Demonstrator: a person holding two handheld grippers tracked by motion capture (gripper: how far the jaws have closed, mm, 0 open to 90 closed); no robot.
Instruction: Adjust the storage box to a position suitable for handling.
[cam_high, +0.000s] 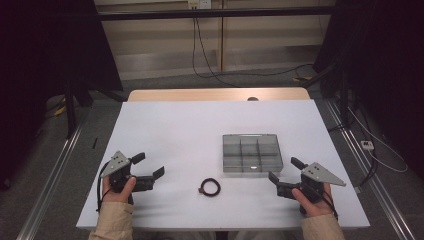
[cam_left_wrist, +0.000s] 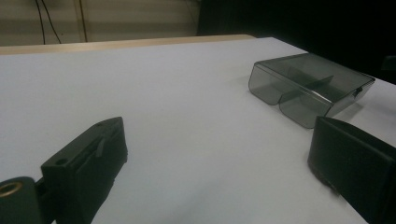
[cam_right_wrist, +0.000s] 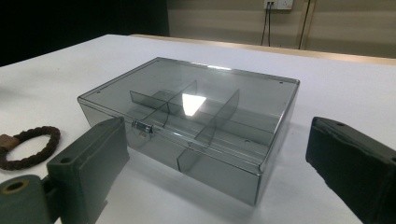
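Observation:
A smoky clear plastic box (cam_high: 252, 153) with inner dividers and its lid down sits right of the table's middle. A dark brown hair tie (cam_high: 210, 187) lies flat on the table, left of and nearer than the box. My left gripper (cam_high: 149, 165) rests at the near left, open, with nothing between its jaws; in the left gripper view (cam_left_wrist: 217, 128) it faces the box (cam_left_wrist: 308, 86) from afar. My right gripper (cam_high: 285, 169) is open just near-right of the box. In the right gripper view (cam_right_wrist: 217, 126) the box (cam_right_wrist: 196, 102) stands close ahead and the hair tie (cam_right_wrist: 28, 147) lies at the left.
The white table (cam_high: 175, 125) has a wooden strip along its far edge. Cables run over the floor beyond it, and dark curtains hang at both sides. A small latch (cam_right_wrist: 142, 127) sits on the box's front wall.

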